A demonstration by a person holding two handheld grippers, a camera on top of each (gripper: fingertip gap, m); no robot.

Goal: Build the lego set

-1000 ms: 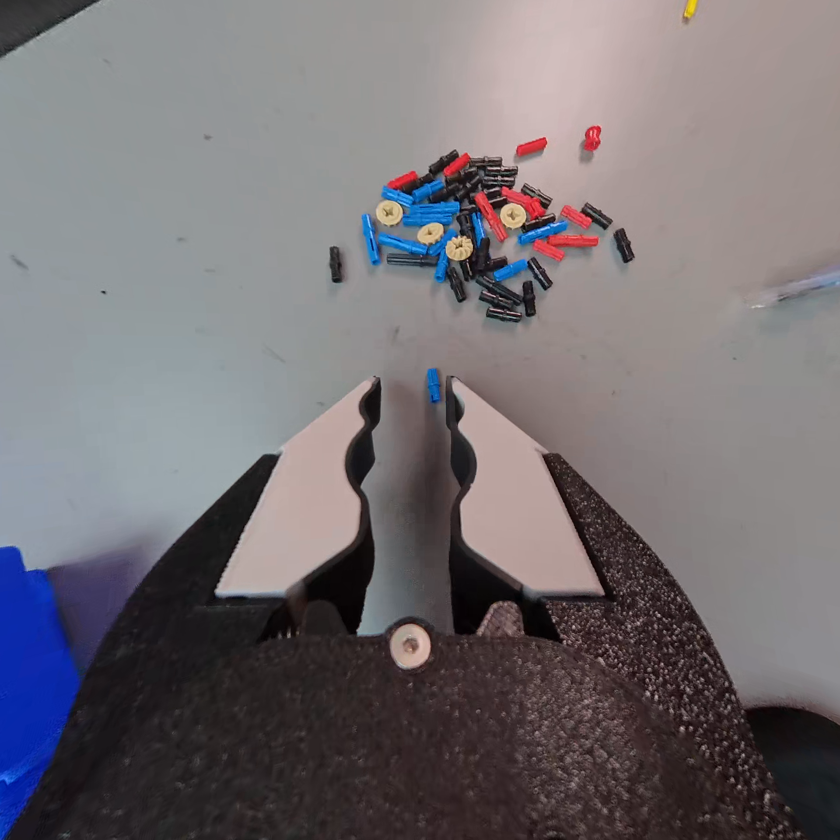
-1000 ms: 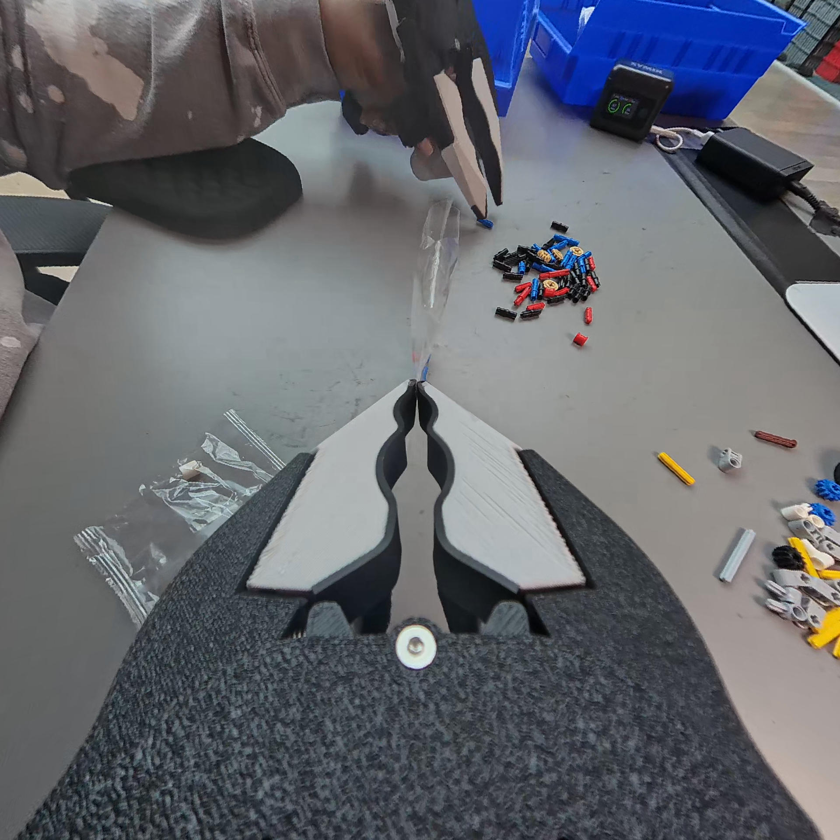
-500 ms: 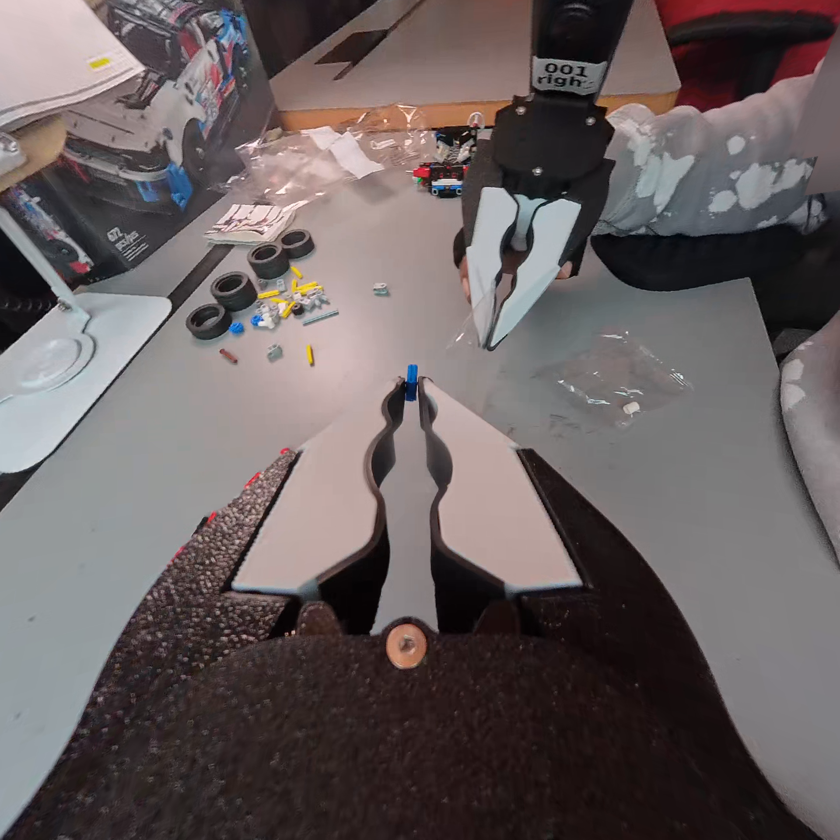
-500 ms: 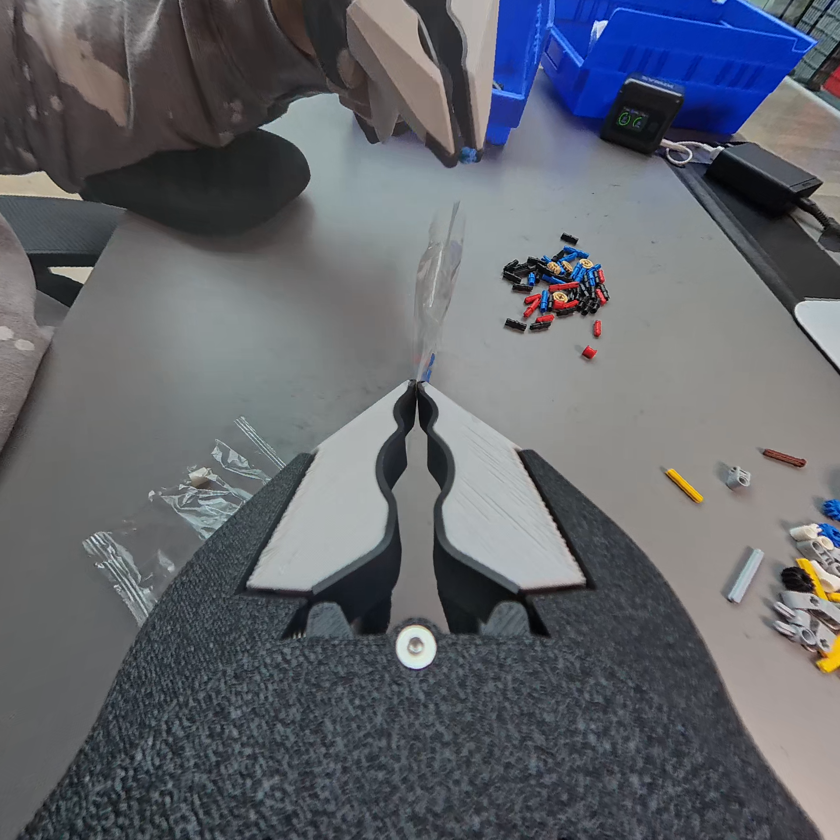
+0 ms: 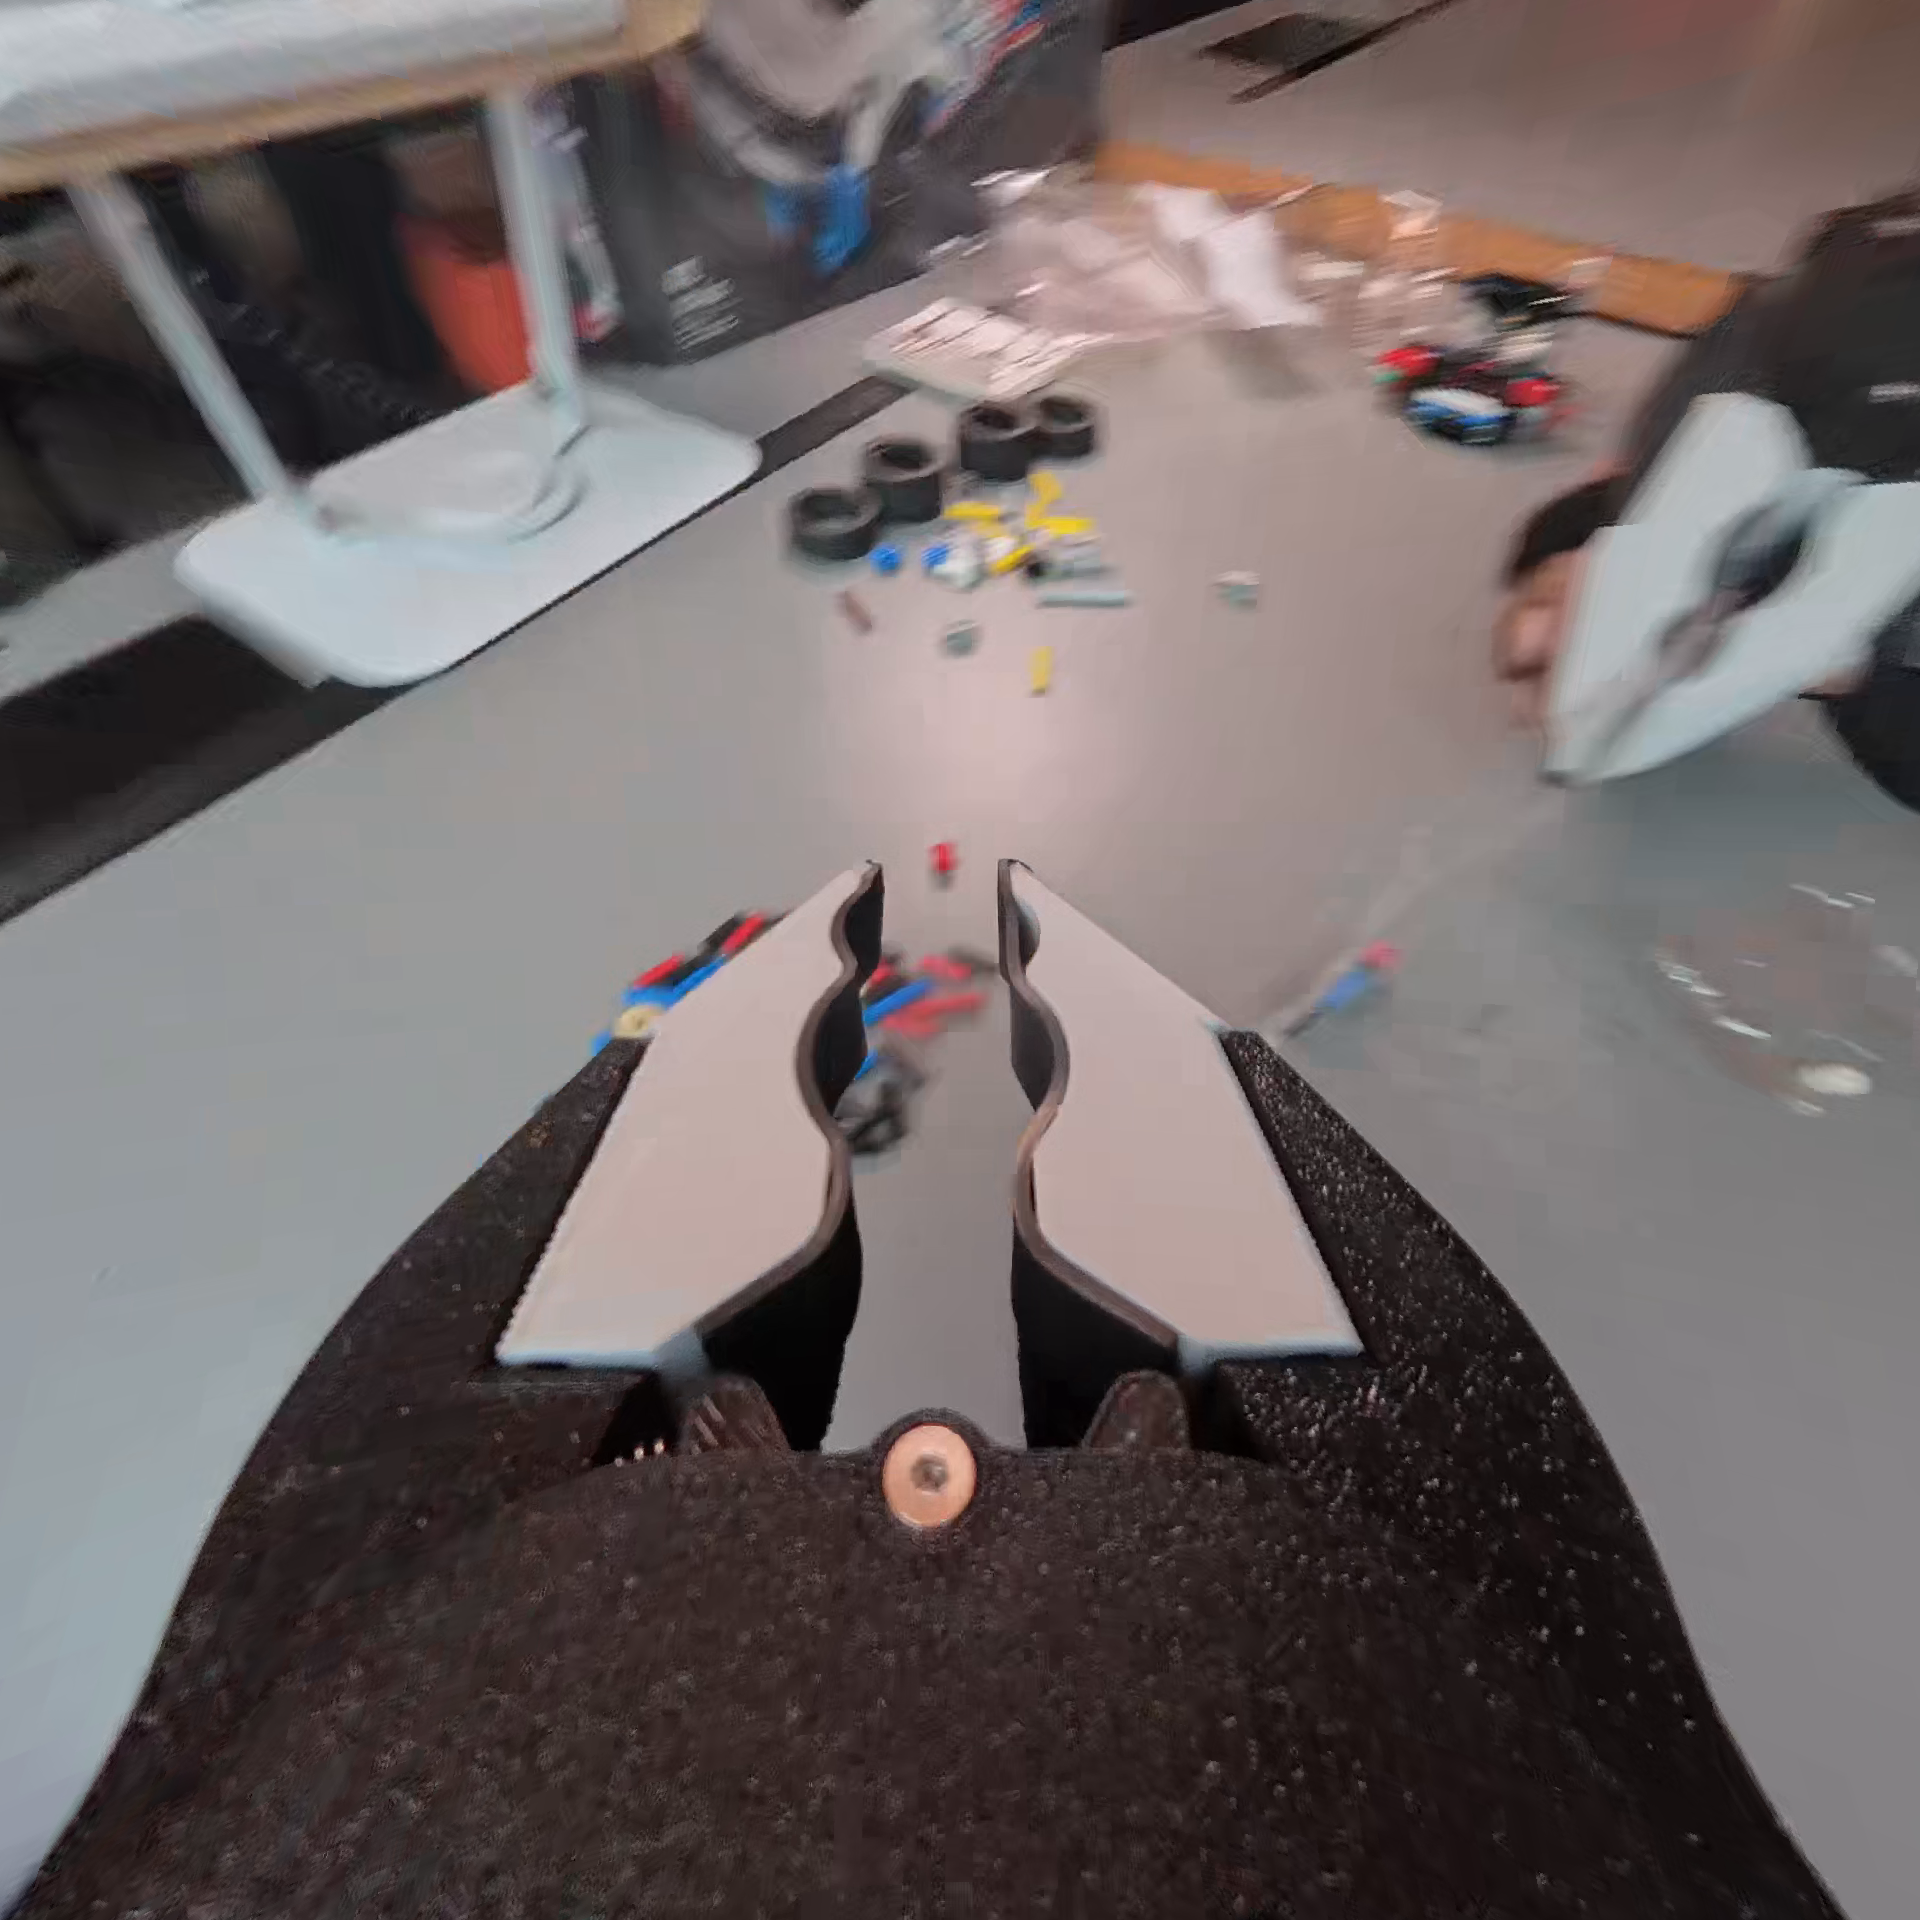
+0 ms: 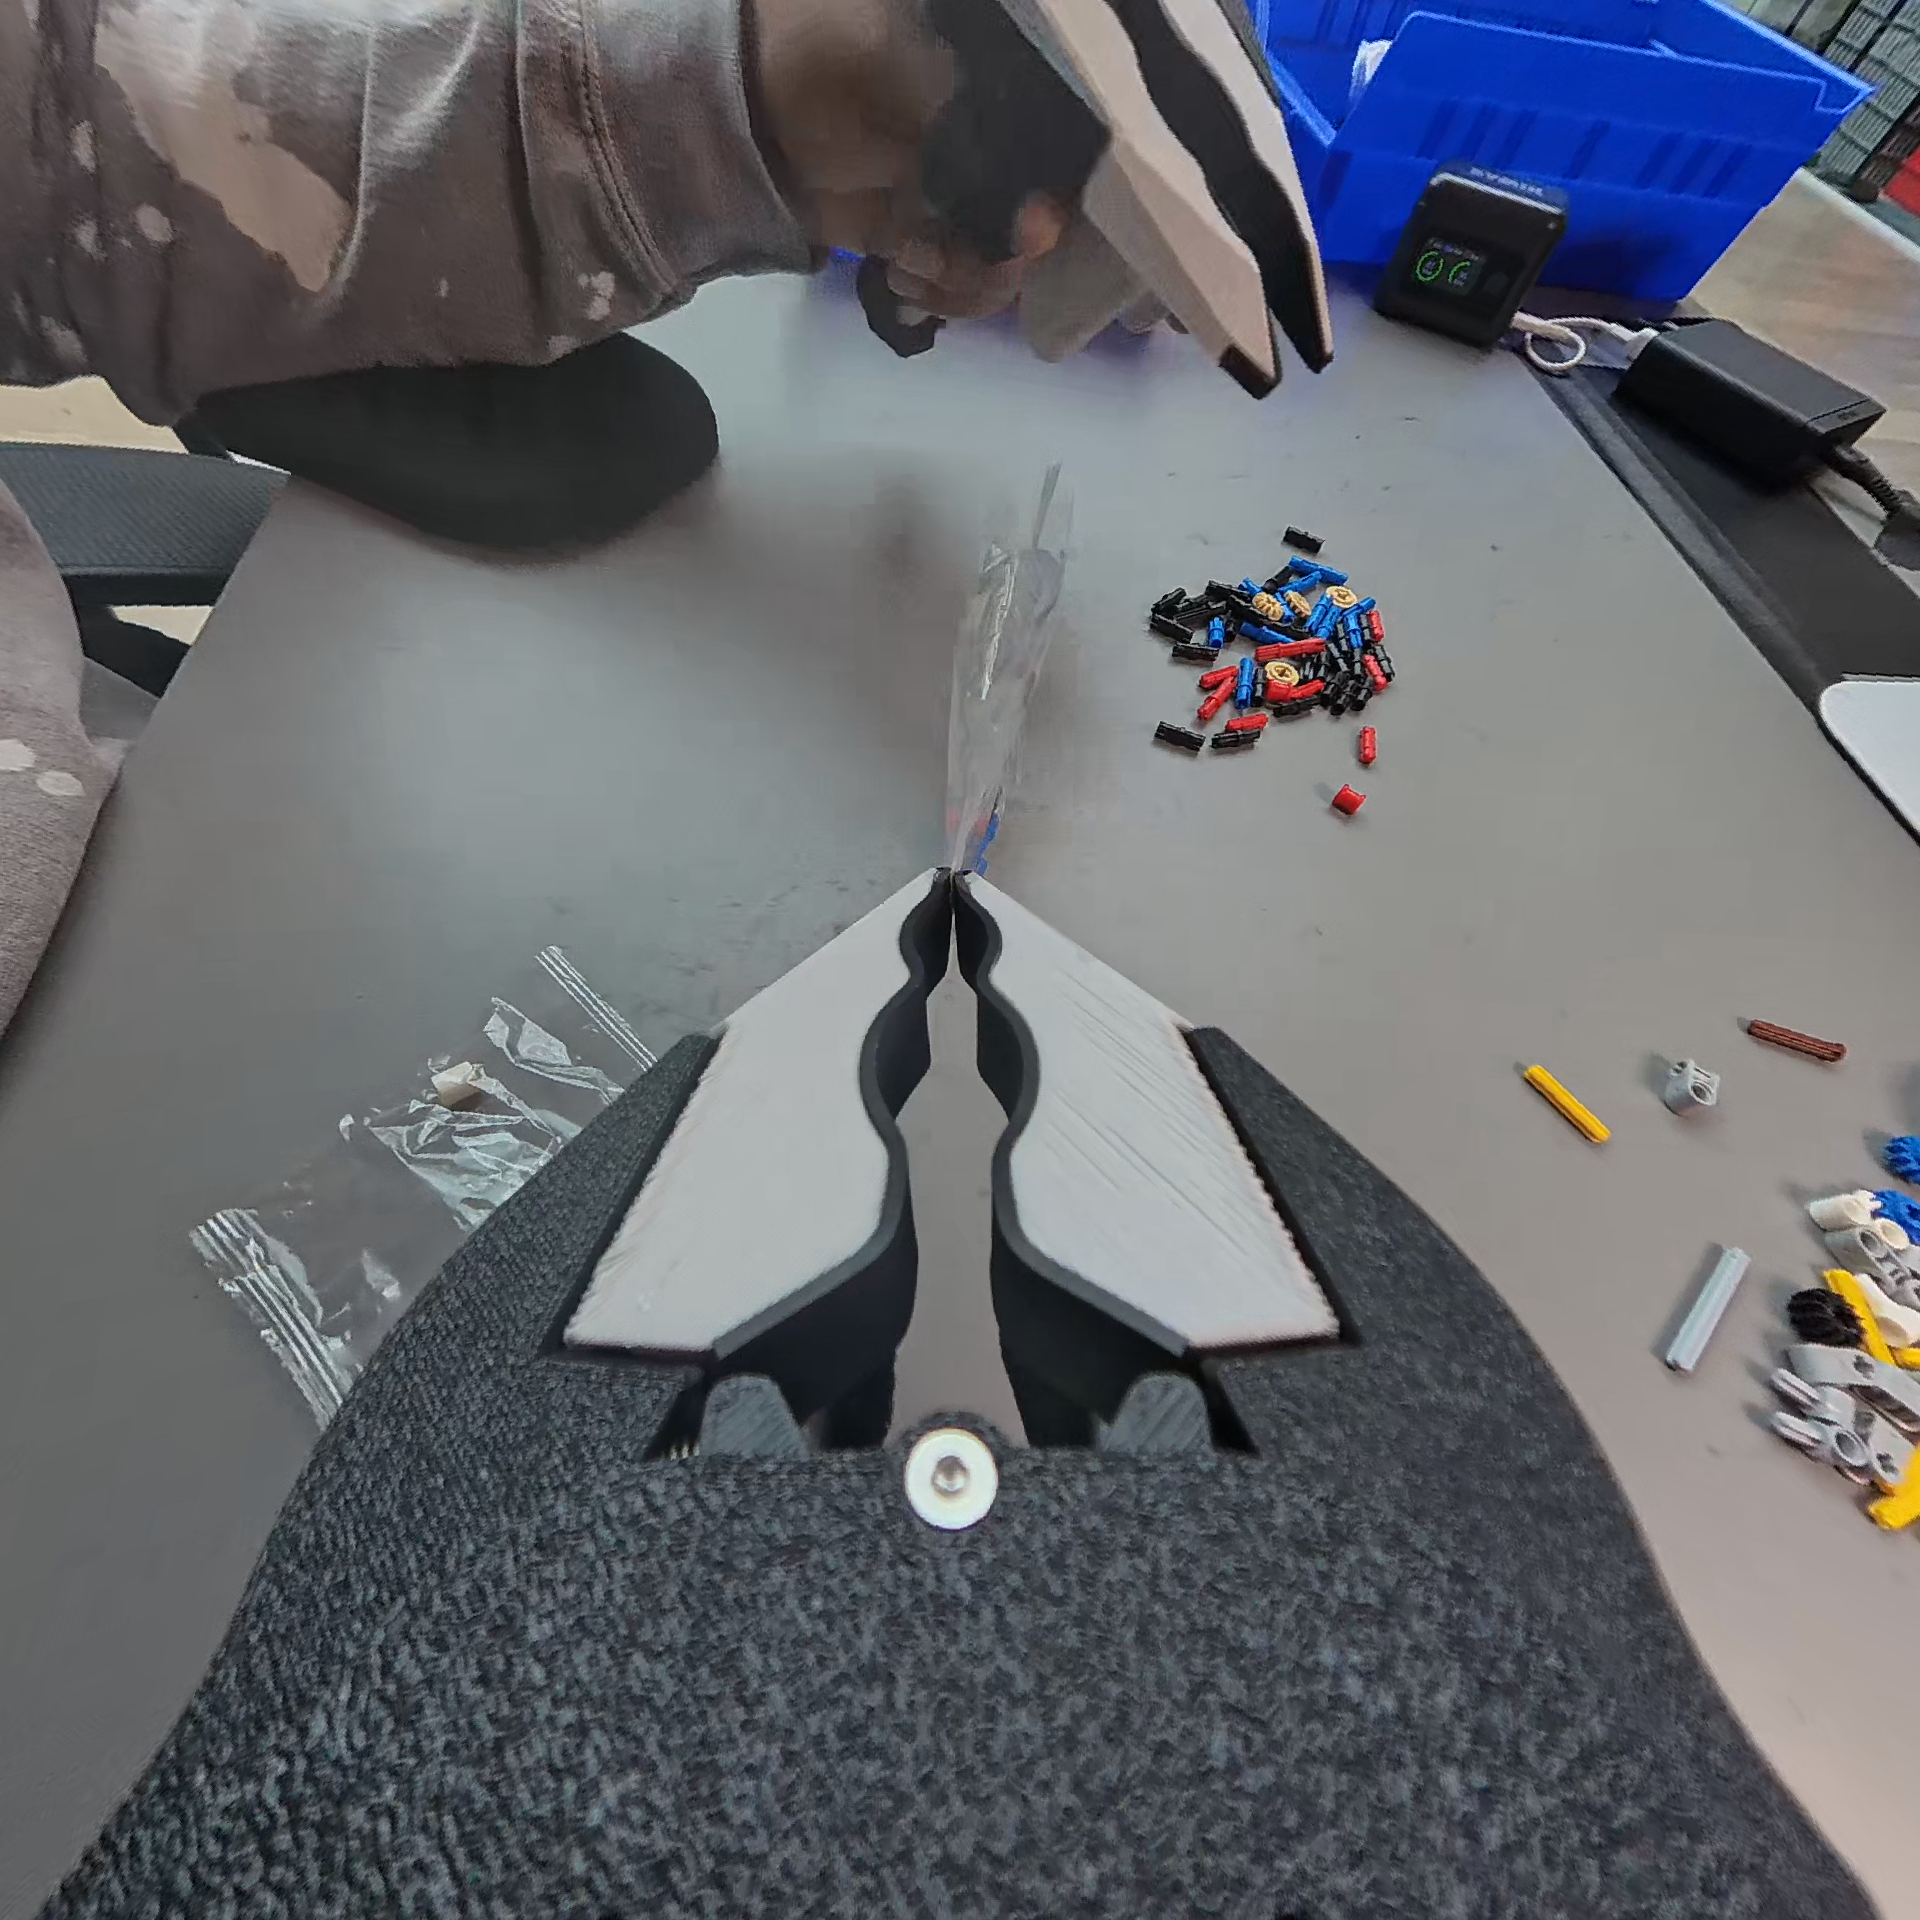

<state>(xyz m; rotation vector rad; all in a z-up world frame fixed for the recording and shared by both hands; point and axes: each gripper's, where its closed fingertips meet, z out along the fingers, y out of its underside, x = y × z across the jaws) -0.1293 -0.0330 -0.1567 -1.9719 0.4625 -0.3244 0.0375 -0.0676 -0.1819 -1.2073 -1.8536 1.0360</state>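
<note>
Sorting stage, judging by loose parts. Right gripper [image 6: 952,878] pinches a clear plastic bag [image 6: 1003,665], tips pressed together. Left gripper [image 5: 940,868] spread, empty, above the pin pile [image 6: 1273,649], which lies at 1 o'clock from the right tips. Next: lower, pick one pin.

A rough, speckled black body is seen on the right gripper [image 6: 951,878], with smooth matt grey fingers [image 6: 1132,1153] and a shiny metal screw [image 6: 950,1480] behind them. A clear, shiny plastic bag [image 6: 1003,665] is pinched at the tips. Left of the claw, more crinkly clear bags [image 6: 416,1164] are seen. Ahead and to the right, glossy plastic pins [image 6: 1283,649] are heaped on the smooth matt grey table [image 6: 520,779]. Far ahead, soft blotchy cloth is seen on a sleeve [image 6: 416,177].
</note>
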